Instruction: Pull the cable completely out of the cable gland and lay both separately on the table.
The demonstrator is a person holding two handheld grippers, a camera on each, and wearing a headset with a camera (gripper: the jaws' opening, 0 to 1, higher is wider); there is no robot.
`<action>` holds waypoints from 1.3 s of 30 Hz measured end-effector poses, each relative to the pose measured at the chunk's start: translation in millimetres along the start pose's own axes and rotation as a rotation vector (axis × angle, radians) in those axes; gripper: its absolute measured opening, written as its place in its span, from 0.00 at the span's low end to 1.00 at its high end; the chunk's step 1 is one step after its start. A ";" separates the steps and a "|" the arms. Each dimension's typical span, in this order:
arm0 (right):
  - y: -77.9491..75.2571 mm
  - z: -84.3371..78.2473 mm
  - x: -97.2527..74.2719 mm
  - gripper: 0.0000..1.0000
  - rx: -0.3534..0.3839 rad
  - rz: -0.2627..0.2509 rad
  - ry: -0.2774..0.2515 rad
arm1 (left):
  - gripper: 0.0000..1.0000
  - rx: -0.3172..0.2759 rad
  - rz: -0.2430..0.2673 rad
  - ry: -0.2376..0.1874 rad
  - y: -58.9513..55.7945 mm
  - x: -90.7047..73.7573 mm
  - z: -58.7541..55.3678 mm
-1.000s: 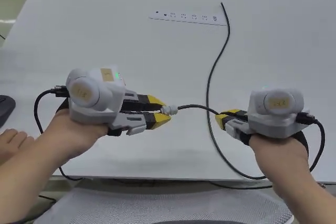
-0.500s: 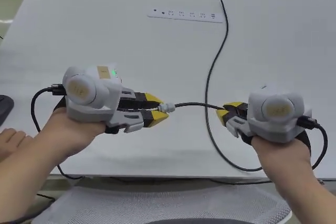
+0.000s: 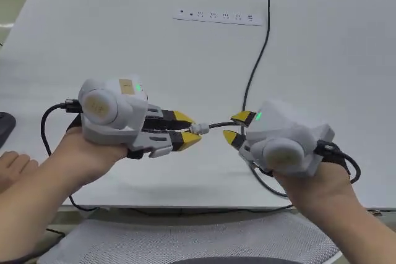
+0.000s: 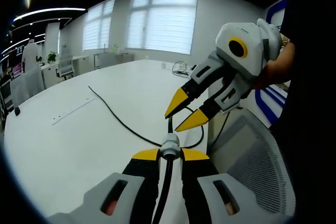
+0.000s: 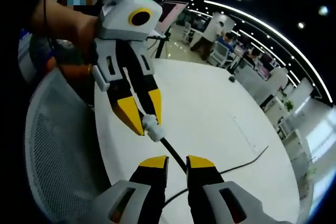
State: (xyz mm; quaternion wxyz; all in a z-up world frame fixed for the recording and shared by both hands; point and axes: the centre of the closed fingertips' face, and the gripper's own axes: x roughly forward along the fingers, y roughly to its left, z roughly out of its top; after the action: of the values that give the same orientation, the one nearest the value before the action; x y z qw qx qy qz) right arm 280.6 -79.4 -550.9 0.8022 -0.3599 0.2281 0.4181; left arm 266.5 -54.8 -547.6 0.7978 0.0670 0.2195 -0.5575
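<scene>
Two claws are at work, and I start with the left gripper point(image 4: 169, 156). Its jaws are closed on the white gland point(image 3: 198, 129), which sits pinched between the yellow tips and is held up off the table point(image 3: 124, 41). In the left gripper view the black cable point(image 3: 218, 125) enters the gland from the front and runs back between the jaw arms toward the camera, so I judge it is threaded right through.

My right gripper point(image 3: 237, 127) faces the left one at close range. Its jaws stand apart with the cable passing between them just beside the gland. I see a gap on either side of the cable in the right gripper view, so it grips nothing yet.

Farther out, the cable trails down to the table, loops near the front edge and runs away past the power strip point(image 3: 213, 17).

As for progress, I count only the setup as done: the gland is secured and the right claw is lined up on the cable. The pull itself is not done, and neither part lies on the table. Left to do: close on the cable, draw it fully clear of the gland, then set both down apart.
</scene>
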 end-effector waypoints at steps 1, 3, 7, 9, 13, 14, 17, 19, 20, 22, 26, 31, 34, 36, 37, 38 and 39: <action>1.2 1.6 1.0 0.09 -0.017 0.003 0.000 | 0.15 0.000 -0.001 -0.001 -0.2 0.2 0.2; 4.2 5.1 3.5 0.08 -0.037 0.013 -0.006 | 0.15 0.001 -0.001 -0.001 -0.4 0.4 0.5; 6.2 7.2 6.3 0.07 -0.071 0.024 -0.007 | 0.15 0.004 -0.006 -0.004 -1.3 1.3 1.6; 6.7 7.6 6.6 0.06 -0.077 0.025 -0.008 | 0.15 0.004 -0.008 -0.005 -1.6 1.3 1.8; 5.4 7.8 6.6 0.03 -0.070 0.017 -0.014 | 0.15 0.005 -0.009 -0.008 -1.7 1.2 2.4; 4.7 7.9 6.3 0.03 -0.061 0.013 -0.018 | 0.15 0.004 -0.010 -0.013 -1.5 0.9 3.5; 0.6 3.1 6.1 0.03 -0.019 0.006 -0.009 | 0.15 0.009 -0.009 -0.009 -0.7 0.9 2.8; -2.2 -1.0 5.4 0.03 0.024 0.003 -0.004 | 0.15 0.008 -0.009 -0.009 0.0 0.6 2.5; -3.4 -2.3 4.9 0.03 0.037 0.002 -0.004 | 0.15 0.008 -0.009 -0.010 0.2 0.5 2.6; -5.5 -5.2 4.1 0.03 0.057 0.000 -0.001 | 0.15 0.009 -0.009 -0.010 0.3 0.3 2.8; -8.2 -15.1 3.7 0.03 0.178 0.007 0.008 | 0.15 0.011 -0.008 -0.009 0.2 0.5 3.3; -15.0 -23.1 4.3 0.03 0.286 -0.001 0.009 | 0.15 0.013 -0.005 -0.008 1.1 0.3 4.0; -20.1 -30.4 5.6 0.03 0.346 -0.008 0.017 | 0.15 0.012 -0.001 -0.010 2.8 0.1 4.7; -23.6 -36.8 6.3 0.03 0.378 -0.014 0.027 | 0.15 0.011 0.002 -0.010 4.1 0.0 4.8; -24.4 -38.1 6.6 0.03 0.386 -0.015 0.029 | 0.15 0.012 0.003 -0.011 4.6 0.0 4.9; -26.0 -42.7 6.9 0.03 0.427 -0.018 0.035 | 0.15 0.011 0.005 -0.011 5.4 -0.1 5.0; -28.0 -47.9 7.2 0.03 0.468 -0.021 0.044 | 0.15 0.010 0.006 -0.012 5.9 -0.2 5.0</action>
State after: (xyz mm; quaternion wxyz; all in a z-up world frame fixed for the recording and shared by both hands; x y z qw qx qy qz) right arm 304.8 -123.5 -575.4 0.8630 -0.1752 0.3326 0.3376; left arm 273.2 -54.2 -543.8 0.8006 0.0685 0.2117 -0.5564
